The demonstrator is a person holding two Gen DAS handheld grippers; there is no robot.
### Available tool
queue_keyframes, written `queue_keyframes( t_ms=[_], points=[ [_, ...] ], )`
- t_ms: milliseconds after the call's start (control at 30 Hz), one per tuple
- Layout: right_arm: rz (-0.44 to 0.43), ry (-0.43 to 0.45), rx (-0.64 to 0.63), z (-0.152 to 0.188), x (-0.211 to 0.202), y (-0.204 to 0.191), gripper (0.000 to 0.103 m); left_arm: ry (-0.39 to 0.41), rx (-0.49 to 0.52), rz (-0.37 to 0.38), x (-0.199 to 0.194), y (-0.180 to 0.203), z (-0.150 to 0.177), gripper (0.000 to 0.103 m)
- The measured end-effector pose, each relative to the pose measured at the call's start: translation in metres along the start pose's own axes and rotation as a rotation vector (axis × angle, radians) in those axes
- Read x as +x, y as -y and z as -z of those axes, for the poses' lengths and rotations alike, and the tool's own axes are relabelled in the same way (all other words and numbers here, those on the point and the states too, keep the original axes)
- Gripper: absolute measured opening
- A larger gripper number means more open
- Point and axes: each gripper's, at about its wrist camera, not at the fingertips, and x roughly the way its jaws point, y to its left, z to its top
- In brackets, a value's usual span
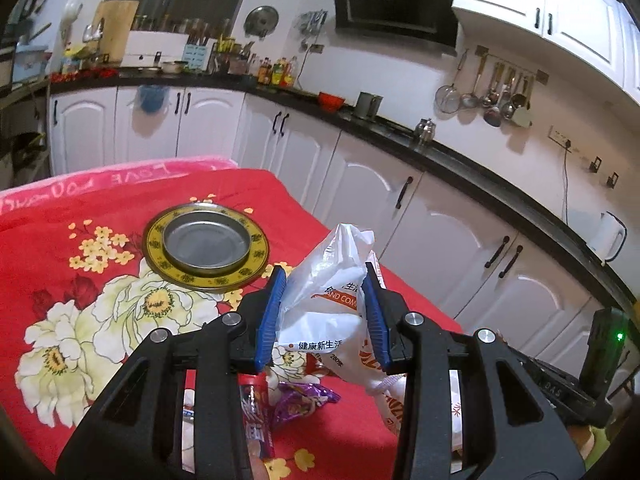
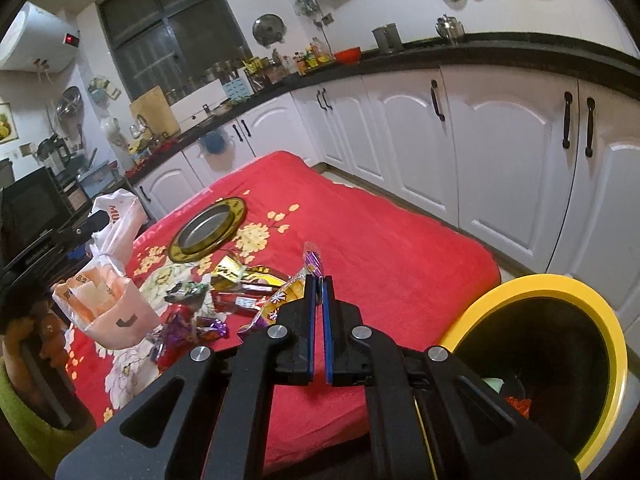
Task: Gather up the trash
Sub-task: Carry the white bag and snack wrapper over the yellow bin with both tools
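Left gripper (image 1: pixel 325 280) clenched on a white plastic bag (image 1: pixel 332 312), blue pads (image 1: pixel 272 312) pressing both sides of its bunched upper part; bag printed with orange and black text, held up above the near right part of the table. In the right wrist view the same bag (image 2: pixel 108 280) hangs open-mouthed over the table's left edge, paper-like wrappers inside

Right gripper (image 2: pixel 318 284) pinched nearly closed on a thin wrapper (image 2: pixel 311 262), purple tip sticking up past the blue fingertips; yellow-orange printed part trails down left of the fingers. Held above the table's near middle

Table covered by red floral blanket (image 2: pixel 400 248). Loose snack wrappers (image 2: pixel 240 292) scattered in the near-left area of the table: gold, red, purple, green ones, touching or overlapping each other. From the left wrist a purple wrapper (image 1: pixel 304 400) and a red wrapper (image 1: pixel 256 420) lie under the gripper, near edge

Round metal tray (image 1: pixel 206 246) with gold patterned rim sits toward the far middle of the table, apart from the wrappers

Yellow-rimmed black bin (image 2: pixel 560 360) just off the table's near right corner, some trash at its bottom

White kitchen cabinets (image 2: pixel 500 152) with black countertop behind
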Motion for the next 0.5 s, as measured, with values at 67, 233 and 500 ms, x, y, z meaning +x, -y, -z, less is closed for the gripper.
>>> queue_keyframes(
  t_ms=[67, 233, 500],
  points=[
    [0.001, 0.008, -0.009, 0.000, -0.005, -0.002, 0.004, 0.006, 0.005, 0.004, -0.004, 0.003, 0.001, 0.031],
    [0.011, 0.026, -0.027, 0.000, -0.019, -0.002, 0.004, 0.016, 0.016, 0.019, -0.012, 0.012, 0.003, 0.031],
    [0.043, 0.059, -0.038, 0.003, -0.044, 0.007, 0.004, 0.022, 0.050, 0.053, -0.018, 0.034, 0.009, 0.031]
  ],
)
